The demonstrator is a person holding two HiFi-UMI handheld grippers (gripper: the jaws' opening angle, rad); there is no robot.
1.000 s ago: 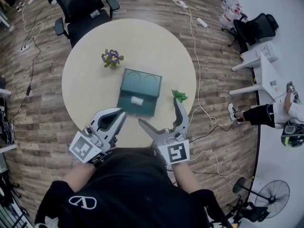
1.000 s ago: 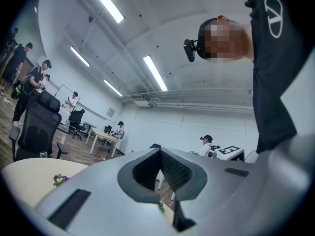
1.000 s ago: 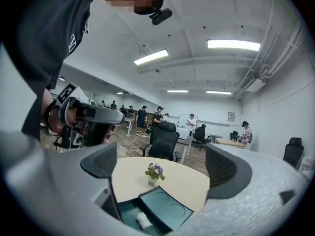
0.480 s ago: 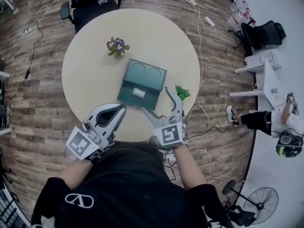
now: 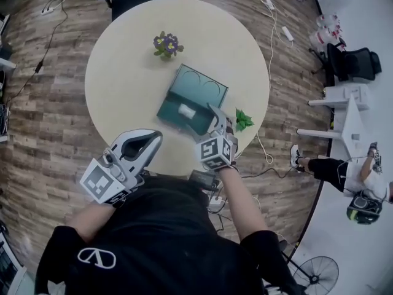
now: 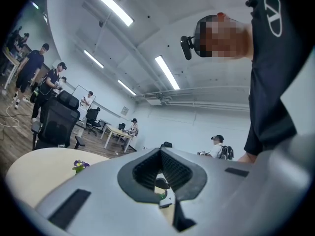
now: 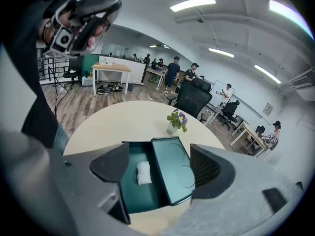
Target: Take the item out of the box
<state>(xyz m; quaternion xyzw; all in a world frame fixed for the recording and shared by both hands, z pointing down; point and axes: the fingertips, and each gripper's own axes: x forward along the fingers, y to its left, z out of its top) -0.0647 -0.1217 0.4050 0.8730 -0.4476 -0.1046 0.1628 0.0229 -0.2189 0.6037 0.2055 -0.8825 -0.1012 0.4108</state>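
While the teal box (image 5: 174, 114) sits open near the middle of the round tabletop (image 5: 123, 72), its lid (image 5: 207, 93) folded flat on the far side, the person brings the right tongs (image 5: 216, 117) in over the box's near right corner. The jaws are apart and closing, with nothing pressed between the pads. Looking along them, the small white item (image 7: 143, 172) shows in the gap but lies lower down, on the floor of the box, left of centre and close to the lid's hinge line. I cannot tell what it is made of; it looks like a soft folded pad or packet.

The left tongs (image 5: 153, 139) are held back at the near edge of the tabletop, close to the person's body, tips pressed together and holding nothing.

I judge this to be the reach, with the grasp not yet made. The next move calls for lowering the right tongs into the tray so that the pads straddle the white item, closing on it, and lifting it clear of the box walls. A potted purple flower (image 5: 167, 43) stands beyond the box and a green leafy sprig (image 5: 243, 120) lies just beside the right tongs; both want avoiding.
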